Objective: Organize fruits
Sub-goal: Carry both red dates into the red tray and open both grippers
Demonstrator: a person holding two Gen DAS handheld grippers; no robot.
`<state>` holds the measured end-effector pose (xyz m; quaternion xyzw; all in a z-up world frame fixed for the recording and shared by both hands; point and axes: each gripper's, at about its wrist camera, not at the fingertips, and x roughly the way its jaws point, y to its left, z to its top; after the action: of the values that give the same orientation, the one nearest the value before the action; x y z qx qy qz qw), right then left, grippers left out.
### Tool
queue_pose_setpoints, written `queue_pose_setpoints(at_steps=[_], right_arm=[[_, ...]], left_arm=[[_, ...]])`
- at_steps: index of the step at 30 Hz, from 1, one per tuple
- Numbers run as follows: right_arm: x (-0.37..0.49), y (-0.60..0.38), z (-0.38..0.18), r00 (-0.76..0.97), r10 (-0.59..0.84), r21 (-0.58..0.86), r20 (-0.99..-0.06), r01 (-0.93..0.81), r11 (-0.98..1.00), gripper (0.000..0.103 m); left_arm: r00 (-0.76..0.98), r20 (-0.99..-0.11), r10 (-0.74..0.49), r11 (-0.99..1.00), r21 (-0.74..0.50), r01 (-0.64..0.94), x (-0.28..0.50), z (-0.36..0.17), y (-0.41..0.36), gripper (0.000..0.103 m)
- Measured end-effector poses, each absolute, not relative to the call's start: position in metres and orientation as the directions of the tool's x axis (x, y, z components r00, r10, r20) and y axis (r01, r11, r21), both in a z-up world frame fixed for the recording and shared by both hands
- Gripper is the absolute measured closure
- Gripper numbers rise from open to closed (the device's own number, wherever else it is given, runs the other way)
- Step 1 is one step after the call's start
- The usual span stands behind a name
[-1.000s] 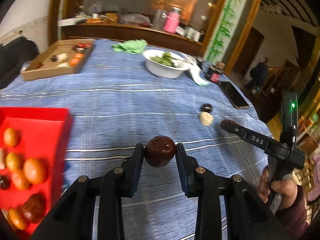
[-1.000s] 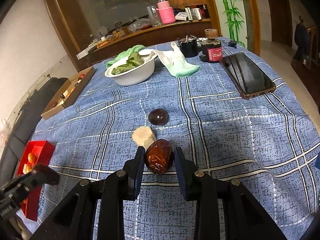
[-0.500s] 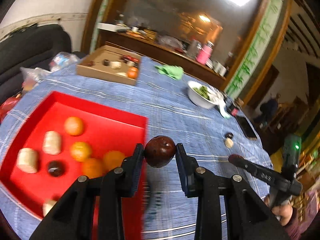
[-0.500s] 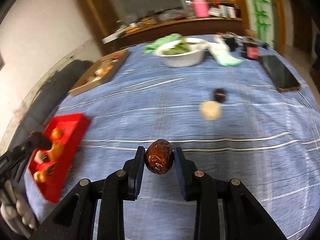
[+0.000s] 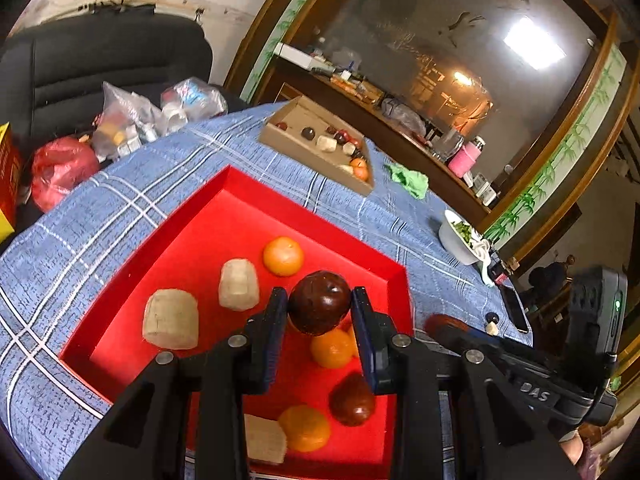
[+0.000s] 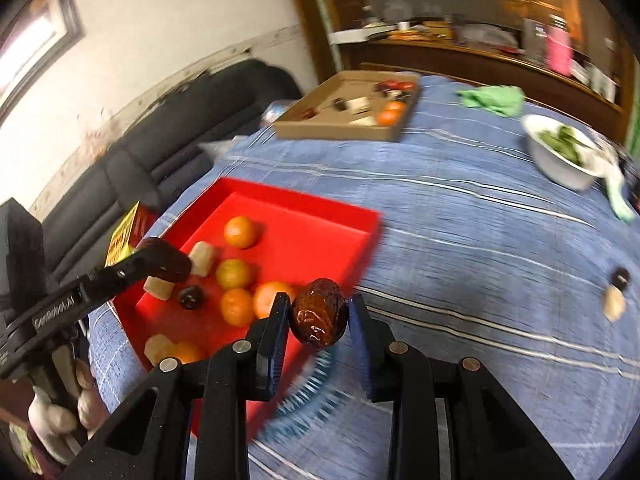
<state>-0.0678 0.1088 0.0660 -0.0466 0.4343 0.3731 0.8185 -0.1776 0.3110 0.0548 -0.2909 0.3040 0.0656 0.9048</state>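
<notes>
Red tray [image 5: 224,184] is crowded: left claw [image 5: 319,314] pinching the dark round fruit [image 5: 319,302], right claw [image 6: 318,316] pinching the date [image 6: 319,312], may collide releasing, or the date lands outside.

Black sofa [image 5: 100,64] against white wall [image 6: 160,20].

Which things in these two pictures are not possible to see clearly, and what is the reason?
- Left wrist view: part of the red tray and of a pale piece sits behind the left gripper.
- Right wrist view: the tray's near corner is behind the right gripper, and motion blur smears the tablecloth.
- Both views: the items in the cardboard box are too small to name.
</notes>
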Motion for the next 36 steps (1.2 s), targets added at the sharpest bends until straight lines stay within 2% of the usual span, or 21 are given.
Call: queue_pose_setpoints(at_steps=[6, 13, 16, 23, 26, 27, 32, 36], right_arm=[[-0.055, 0.159, 0.051, 0.342, 0.529, 0.192, -0.776, -0.672, 0.715, 0.070], [-0.032, 0.183, 0.033, 0.297, 0.514, 0.214, -0.805, -0.662, 0.718, 0.070], [-0.026, 0.182, 0.030, 0.273, 0.533, 0.261, -0.801, -0.642, 0.721, 0.062], [-0.032, 0.158, 0.052, 0.322, 0.565, 0.282, -0.760, -0.620, 0.732, 0.049], [-0.038, 0.137, 0.061, 0.349, 0.572, 0.289, -0.742, -0.604, 0.743, 0.043], [-0.043, 0.127, 0.063, 0.360, 0.572, 0.290, -0.737, -0.596, 0.749, 0.042], [-0.062, 0.090, 0.066, 0.418, 0.548, 0.272, -0.725, -0.556, 0.785, 0.040], [-0.075, 0.059, 0.064, 0.461, 0.521, 0.268, -0.718, -0.507, 0.819, 0.038]], left_arm=[[0.779, -0.623, -0.071, 0.823, -0.478, -0.308, -0.170, 0.041, 0.314, 0.071], [0.790, -0.608, -0.074, 0.818, -0.491, -0.301, -0.173, 0.043, 0.319, 0.049], [0.798, -0.599, -0.068, 0.810, -0.501, -0.307, -0.176, 0.048, 0.322, 0.044], [0.808, -0.588, -0.039, 0.812, -0.490, -0.317, -0.182, 0.061, 0.318, 0.044], [0.808, -0.590, -0.006, 0.831, -0.452, -0.323, -0.183, 0.068, 0.310, 0.043], [0.805, -0.593, 0.005, 0.838, -0.437, -0.327, -0.183, 0.071, 0.306, 0.039], [0.780, -0.617, 0.109, 0.882, -0.302, -0.362, -0.182, 0.080, 0.281, 0.034], [0.742, -0.635, 0.216, 0.896, -0.174, -0.409, -0.180, 0.086, 0.254, 0.009]])
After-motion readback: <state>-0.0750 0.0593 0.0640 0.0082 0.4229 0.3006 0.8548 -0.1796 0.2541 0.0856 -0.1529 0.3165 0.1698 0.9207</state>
